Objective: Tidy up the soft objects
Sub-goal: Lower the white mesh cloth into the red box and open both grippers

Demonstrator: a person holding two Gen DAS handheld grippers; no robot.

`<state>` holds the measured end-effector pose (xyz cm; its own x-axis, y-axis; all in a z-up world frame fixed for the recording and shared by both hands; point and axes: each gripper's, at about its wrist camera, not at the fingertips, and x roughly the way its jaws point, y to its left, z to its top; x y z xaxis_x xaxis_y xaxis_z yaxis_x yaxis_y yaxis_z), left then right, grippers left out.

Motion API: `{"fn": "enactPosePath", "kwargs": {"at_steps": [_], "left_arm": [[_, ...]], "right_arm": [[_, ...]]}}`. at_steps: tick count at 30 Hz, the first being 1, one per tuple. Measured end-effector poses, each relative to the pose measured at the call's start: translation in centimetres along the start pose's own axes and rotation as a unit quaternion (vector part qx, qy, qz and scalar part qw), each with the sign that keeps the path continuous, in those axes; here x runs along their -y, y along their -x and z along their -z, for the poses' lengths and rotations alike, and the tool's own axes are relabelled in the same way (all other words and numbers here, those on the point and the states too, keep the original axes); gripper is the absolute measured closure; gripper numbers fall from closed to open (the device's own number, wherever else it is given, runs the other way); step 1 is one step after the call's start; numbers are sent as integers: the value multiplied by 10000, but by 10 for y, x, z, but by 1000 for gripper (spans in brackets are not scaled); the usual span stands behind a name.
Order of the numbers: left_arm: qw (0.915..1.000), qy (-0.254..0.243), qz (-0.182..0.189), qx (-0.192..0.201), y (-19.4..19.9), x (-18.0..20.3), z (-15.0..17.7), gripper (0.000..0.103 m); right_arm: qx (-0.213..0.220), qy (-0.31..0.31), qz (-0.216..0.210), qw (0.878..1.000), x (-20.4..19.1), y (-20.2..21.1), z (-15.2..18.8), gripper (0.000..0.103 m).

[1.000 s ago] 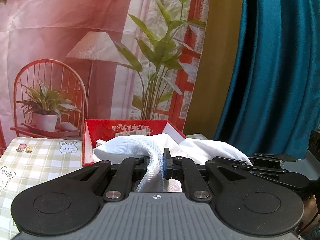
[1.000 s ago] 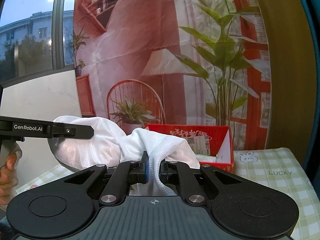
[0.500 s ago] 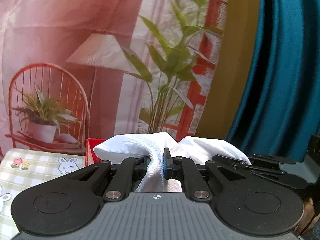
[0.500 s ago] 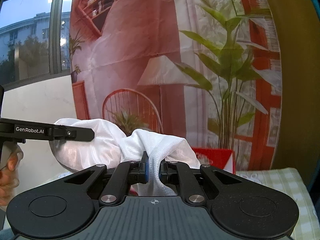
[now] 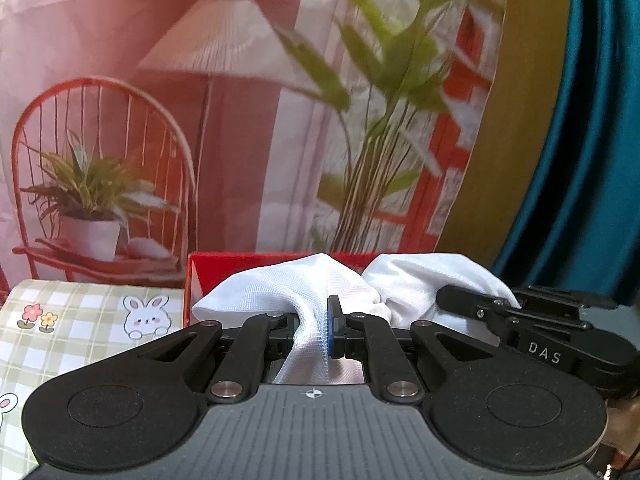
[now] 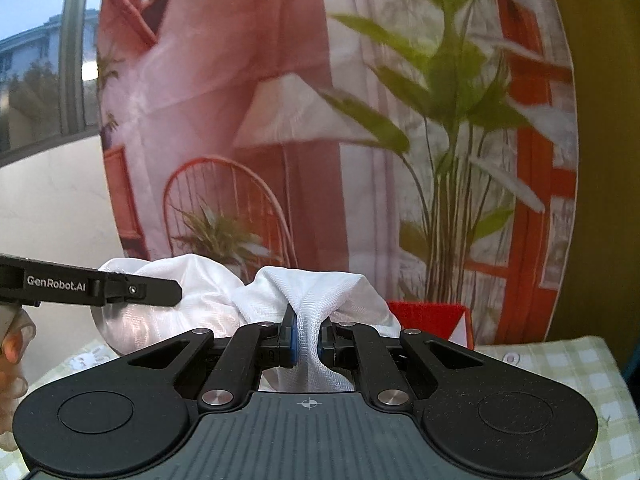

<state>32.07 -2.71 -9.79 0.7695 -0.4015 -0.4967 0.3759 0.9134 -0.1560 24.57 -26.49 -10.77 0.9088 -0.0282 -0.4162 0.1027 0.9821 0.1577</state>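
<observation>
Both grippers had hold of the same white cloth (image 5: 280, 292). The left gripper (image 5: 314, 330) was closed tight on a bunch of it, and the cloth was squeezed thin between the two fingers. The right gripper (image 6: 307, 336) was closed tight on another bunch of the cloth (image 6: 316, 292) in the same way.

The cloth was up in the air between the two grippers. It puffed up in soft humps above the fingers. A bit of it hung down behind the fingers, toward each gripper's body.

In the left wrist view, the right gripper (image 5: 532, 336) showed from the side at the right edge, with the cloth bunched up around its tip. In the right wrist view, the left gripper (image 6: 100, 286) showed from the side at the left edge, and its tip lay against the cloth. A hand (image 6: 12, 344) showed at the far left edge there.

Behind the cloth was a red box (image 5: 248, 260), and the cloth hid most of it. The red box (image 6: 428, 314) also peeked out to the right of the cloth in the right wrist view. The box sat on a green checked tablecloth (image 5: 80, 320) with bunnies and flowers on it.

At the back hung a big picture cloth (image 5: 200, 100) with a red chair, a lamp and green plants on it. A blue curtain (image 5: 592, 140) hung at the right.
</observation>
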Motion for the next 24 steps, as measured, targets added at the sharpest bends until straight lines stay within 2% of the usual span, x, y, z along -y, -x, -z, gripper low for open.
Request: {"fn": "enactPosePath", "kwargs": {"at_steps": [7, 9, 13, 14, 17, 20, 22, 24], "left_arm": [[9994, -2, -133, -317, -26, -8, 5, 92], [9991, -11, -171, -379, -32, -10, 7, 86], [9987, -14, -217, -471, -40, -13, 9, 83], [9985, -38, -229, -504, -41, -13, 10, 77], [9981, -147, -311, -507, -43, -11, 12, 49], [9980, -195, -313, -506, -42, -10, 13, 43], [9978, -212, -373, -499, -39, -9, 13, 34], [9981, -202, -392, -423, -34, -9, 12, 21]], "right_arm": [[-359, -40, 88, 9993, 7, -31, 17, 96], [-439, -25, 91, 9990, 9, -38, 21, 96], [-568, -14, 142, 9983, 10, -48, 28, 95], [-600, -5, 154, 9981, 11, -49, 30, 95], [-719, 75, 253, 9971, 10, -56, 35, 89], [-798, 90, 462, 9957, 10, -57, 36, 78], [-808, 119, 526, 9953, 9, -55, 36, 74], [-777, 198, 579, 9951, 9, -51, 35, 63]]}}
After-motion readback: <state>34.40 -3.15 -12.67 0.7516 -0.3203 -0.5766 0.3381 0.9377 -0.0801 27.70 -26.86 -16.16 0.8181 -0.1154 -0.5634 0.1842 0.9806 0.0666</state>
